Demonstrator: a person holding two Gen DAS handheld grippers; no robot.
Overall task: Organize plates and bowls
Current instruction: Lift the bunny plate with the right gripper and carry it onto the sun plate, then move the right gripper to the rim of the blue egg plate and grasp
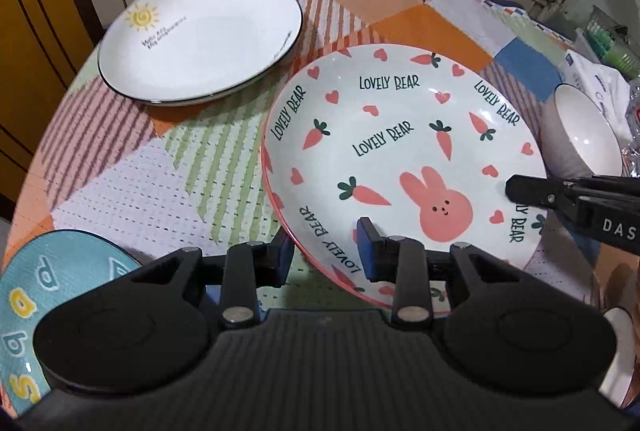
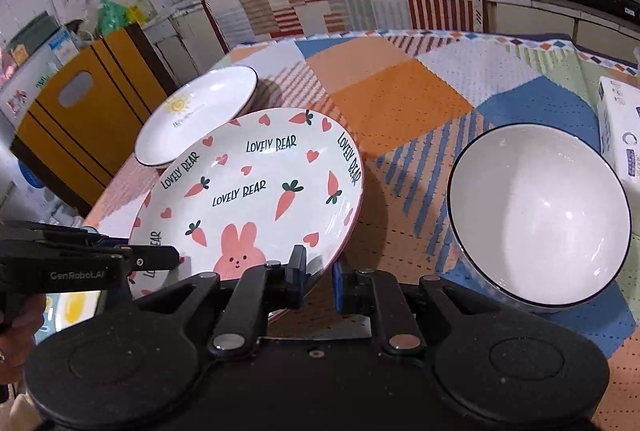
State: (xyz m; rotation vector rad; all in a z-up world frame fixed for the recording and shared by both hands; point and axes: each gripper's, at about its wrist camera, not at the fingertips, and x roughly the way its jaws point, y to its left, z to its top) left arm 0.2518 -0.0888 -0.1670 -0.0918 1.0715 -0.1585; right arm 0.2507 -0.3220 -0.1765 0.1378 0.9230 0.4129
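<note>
Pink-rimmed "LOVELY BEAR" plate (image 1: 400,159) with rabbit, carrots and hearts is held tilted above the patchwork tablecloth (image 1: 132,183), its near rim clamped by the left gripper (image 1: 326,251) and its right rim by the right gripper (image 2: 318,271). "GenRobot.AI" is read on the left tool only in the right view, "DAS" on the right tool in the left view. Sun-printed white plate (image 1: 200,35) lies far left; white bowl (image 2: 540,215) sits right, fully seen only in the right view.
</note>
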